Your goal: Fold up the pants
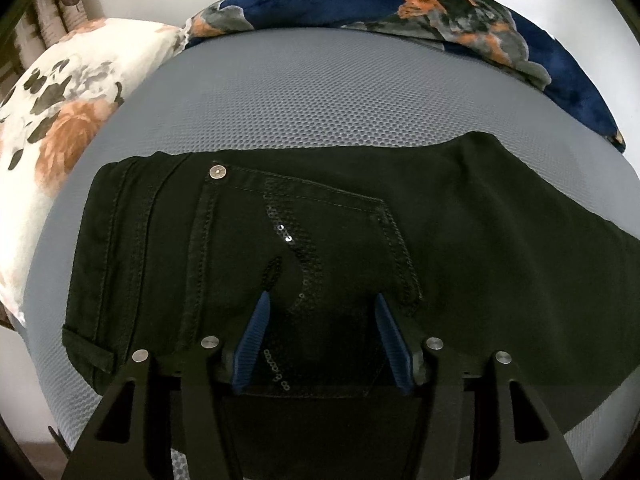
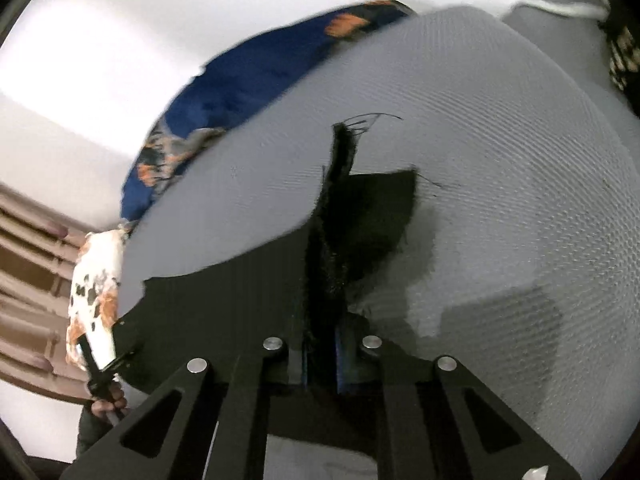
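Black pants (image 1: 320,240) under spread-fingered left gripper (image 1: 322,312); frayed hem pinched in right gripper (image 2: 323,344)

Both wrist views close above pants (image 1: 320,220), right possibly tilted

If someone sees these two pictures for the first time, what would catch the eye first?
First, the black pants spread across the grey mesh mattress, with a sequined back pocket just ahead of the open left gripper. Next, the right gripper shut on the frayed pant-leg hem, lifted above the mattress. A blue floral blanket lies behind.
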Available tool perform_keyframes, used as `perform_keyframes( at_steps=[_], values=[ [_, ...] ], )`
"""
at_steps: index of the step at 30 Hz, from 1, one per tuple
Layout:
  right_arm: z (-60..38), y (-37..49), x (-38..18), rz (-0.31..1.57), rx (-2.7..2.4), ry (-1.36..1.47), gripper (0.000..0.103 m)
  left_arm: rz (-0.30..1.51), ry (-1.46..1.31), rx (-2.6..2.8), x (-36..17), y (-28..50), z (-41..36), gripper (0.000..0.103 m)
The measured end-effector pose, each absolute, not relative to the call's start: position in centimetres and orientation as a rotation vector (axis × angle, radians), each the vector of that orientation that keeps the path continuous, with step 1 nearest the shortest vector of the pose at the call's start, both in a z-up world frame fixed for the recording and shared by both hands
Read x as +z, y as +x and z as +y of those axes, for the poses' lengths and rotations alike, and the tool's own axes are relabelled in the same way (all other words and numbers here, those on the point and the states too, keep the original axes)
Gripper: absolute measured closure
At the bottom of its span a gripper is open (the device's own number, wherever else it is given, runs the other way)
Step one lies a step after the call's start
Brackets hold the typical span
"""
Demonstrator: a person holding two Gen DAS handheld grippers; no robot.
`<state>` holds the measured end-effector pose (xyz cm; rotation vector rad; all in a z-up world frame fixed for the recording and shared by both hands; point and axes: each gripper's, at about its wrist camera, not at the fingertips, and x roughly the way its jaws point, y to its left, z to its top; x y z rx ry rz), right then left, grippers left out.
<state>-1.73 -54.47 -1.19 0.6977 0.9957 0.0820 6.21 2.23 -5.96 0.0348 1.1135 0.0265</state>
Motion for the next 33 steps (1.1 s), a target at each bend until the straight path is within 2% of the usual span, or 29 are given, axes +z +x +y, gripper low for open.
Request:
perform_keyframes(
  at_steps=[6, 12, 26, 29, 31, 33],
  values=[
    [-46.8, 0.5, 2.9, 0.978, 0.163, 0.647, 0.093, 1.103, 0.026, -0.008, -6.0, 6.0, 2.5, 0.044],
    [-37.6, 4.1, 4.6, 0.995, 0.277, 0.571, 0.094, 1.106, 0.023, -0.058, -5.8, 5.8, 2.9, 0.043],
    [-20.2, 10.0, -2.8, 1.196, 0.387, 0.305, 0.094, 1.121, -0.096, -0.137, -4.4, 4.7, 5.6, 0.043],
    [-17.8, 10.2, -4.2, 1.230, 0.379, 0.221, 0.088, 1.130, -0.092, -0.131, -4.5, 4.6, 5.7, 0.043],
    [-17.0, 10.1, -4.8, 1.252, 0.402, 0.227, 0.087, 1.140, -0.078, -0.119, -4.7, 4.5, 5.7, 0.043],
    [-16.8, 9.9, -4.7, 1.247, 0.440, 0.260, 0.081, 1.138, -0.062, -0.119, -4.8, 4.2, 5.6, 0.043]
  ],
)
